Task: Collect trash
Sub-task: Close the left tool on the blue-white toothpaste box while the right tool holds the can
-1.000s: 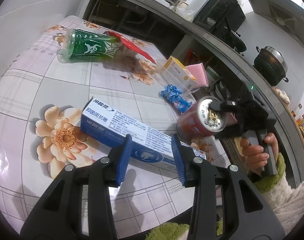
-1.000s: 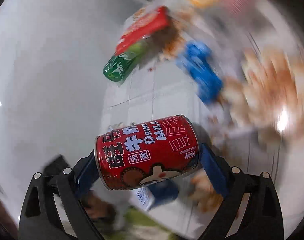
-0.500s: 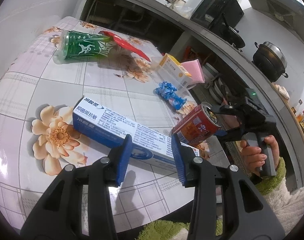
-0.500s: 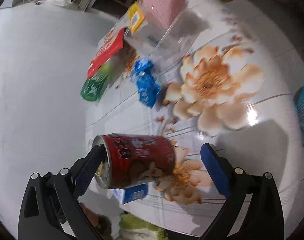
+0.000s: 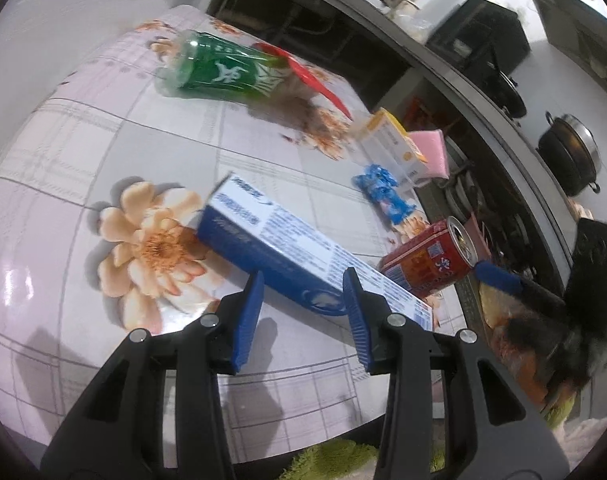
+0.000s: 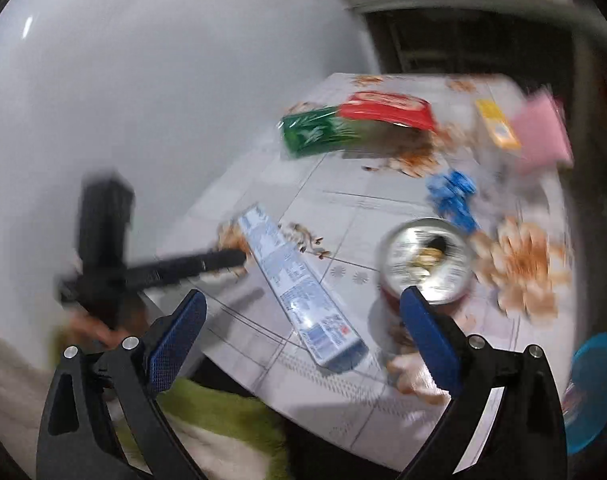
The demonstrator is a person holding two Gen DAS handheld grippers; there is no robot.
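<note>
A blue and white toothpaste box (image 5: pixel 287 256) lies on the flowered table (image 5: pixel 83 144); it also shows in the right wrist view (image 6: pixel 299 284). My left gripper (image 5: pixel 301 316) is open, its jaws astride the box's near end. A red drink can (image 5: pixel 431 262) lies on its side near the table's right edge; in the right wrist view (image 6: pixel 427 264) its open top faces me. My right gripper (image 6: pixel 299 328) is open and empty, pulled back from the can. A green bottle (image 5: pixel 223 68), a red wrapper (image 5: pixel 311 76) and a blue wrapper (image 5: pixel 383 192) lie farther back.
A yellow and white box (image 5: pixel 395 148) and a pink sponge (image 5: pixel 429 152) sit at the table's far right. A blue bin (image 6: pixel 591 392) stands below the table's right side. A kitchen counter with pots (image 5: pixel 571 152) runs behind. A white wall (image 6: pixel 143 80) is on the left.
My right gripper has opened and let go of the red can, which now lies on the table; the gripper has drawn back. My left gripper has closed in on the toothpaste box.
</note>
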